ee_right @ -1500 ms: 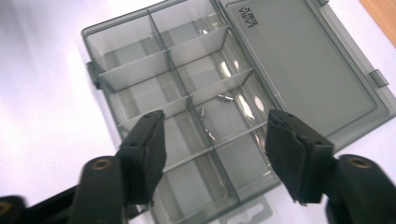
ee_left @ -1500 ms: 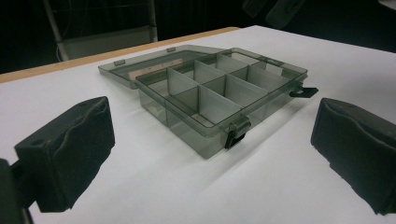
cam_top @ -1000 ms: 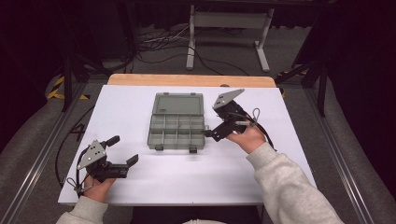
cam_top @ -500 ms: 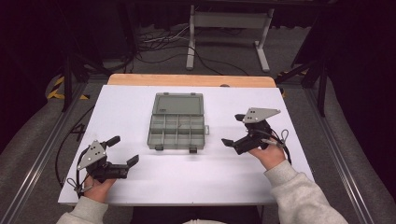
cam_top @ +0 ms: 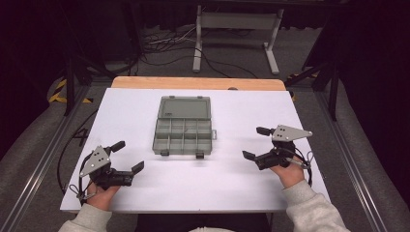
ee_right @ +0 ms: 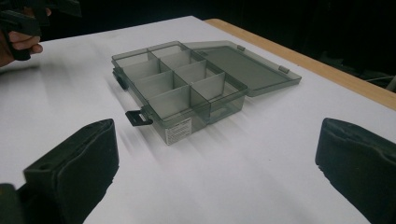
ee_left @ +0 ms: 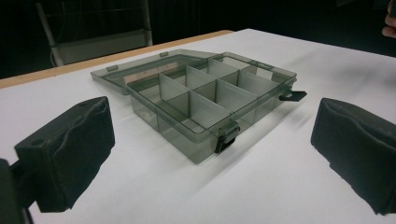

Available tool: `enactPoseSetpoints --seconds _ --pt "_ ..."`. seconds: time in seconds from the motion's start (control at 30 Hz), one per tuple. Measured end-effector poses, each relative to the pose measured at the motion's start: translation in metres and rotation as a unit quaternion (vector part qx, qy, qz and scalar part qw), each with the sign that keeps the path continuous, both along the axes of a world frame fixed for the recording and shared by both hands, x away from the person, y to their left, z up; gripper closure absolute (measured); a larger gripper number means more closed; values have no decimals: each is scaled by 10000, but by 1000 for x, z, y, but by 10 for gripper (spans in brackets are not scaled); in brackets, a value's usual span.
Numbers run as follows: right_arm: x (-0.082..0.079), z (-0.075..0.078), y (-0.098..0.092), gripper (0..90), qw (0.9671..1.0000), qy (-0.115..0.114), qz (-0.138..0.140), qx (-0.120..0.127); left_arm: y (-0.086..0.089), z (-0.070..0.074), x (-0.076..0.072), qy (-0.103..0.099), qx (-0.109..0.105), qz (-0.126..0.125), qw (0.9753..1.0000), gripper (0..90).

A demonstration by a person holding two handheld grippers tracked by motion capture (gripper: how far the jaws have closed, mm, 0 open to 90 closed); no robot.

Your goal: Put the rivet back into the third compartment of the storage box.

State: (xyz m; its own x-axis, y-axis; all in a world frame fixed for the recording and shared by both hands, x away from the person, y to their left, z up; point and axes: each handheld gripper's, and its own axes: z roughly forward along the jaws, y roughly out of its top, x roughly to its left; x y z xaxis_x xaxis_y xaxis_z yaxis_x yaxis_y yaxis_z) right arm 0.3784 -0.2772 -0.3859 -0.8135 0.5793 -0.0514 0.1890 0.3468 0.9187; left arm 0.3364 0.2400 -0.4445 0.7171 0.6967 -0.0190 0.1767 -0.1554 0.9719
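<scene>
Smoke-grey translucent plastic compartment box (cam_top: 183, 131) lying open at the middle of the white desk (cam_top: 145, 193), lid folded flat toward the far edge, partitioned tray nearer the person; empty in every cell visible; two small dark latches (ee_left: 227, 136) hanging loose along the near front wall. Left gripper (cam_top: 125, 157) resting low at the near left of the desk, jaws spread wide and holding nothing, well apart from the box; right gripper (cam_top: 256, 142) at the near right, jaws likewise parted and empty, also well apart from the box, pointing toward its side. Seen from the left gripper view, black padded jaws flanking the tray's front corner; from the right gripper view, the tray's end wall with a small white label (ee_right: 178, 130) facing the camera. Probably light and rigid, thin-walled, with smooth slick sides likely to slide on the bare desk under a one-sided push; hinge and latches likely the weak points, so best not levered. Most sensible hold, by this judgement: across a tray wall or the free lid edge, pads squarely over the rim, with the other gripper steadying the tray against skidding; gentle squeeze only, thin plastic likely to flex or crack under a hard clamp.
</scene>
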Motion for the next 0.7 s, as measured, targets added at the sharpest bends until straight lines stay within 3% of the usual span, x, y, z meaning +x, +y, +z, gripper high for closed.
enactPoseSetpoints --seconds 0.27,0.63,0.7 --pt "-9 -12 -12 0 9996 -149 -93 219 -1 1 -1 -17 6 -25 10000 2" --pt "-15 -35 -29 0 9988 -186 -221 399 -1 3 -4 -88 1 -147 9999 2" --pt "-16 -43 -34 0 9974 -277 -280 607 -2 4 -6 -103 -54 -206 9997 2"
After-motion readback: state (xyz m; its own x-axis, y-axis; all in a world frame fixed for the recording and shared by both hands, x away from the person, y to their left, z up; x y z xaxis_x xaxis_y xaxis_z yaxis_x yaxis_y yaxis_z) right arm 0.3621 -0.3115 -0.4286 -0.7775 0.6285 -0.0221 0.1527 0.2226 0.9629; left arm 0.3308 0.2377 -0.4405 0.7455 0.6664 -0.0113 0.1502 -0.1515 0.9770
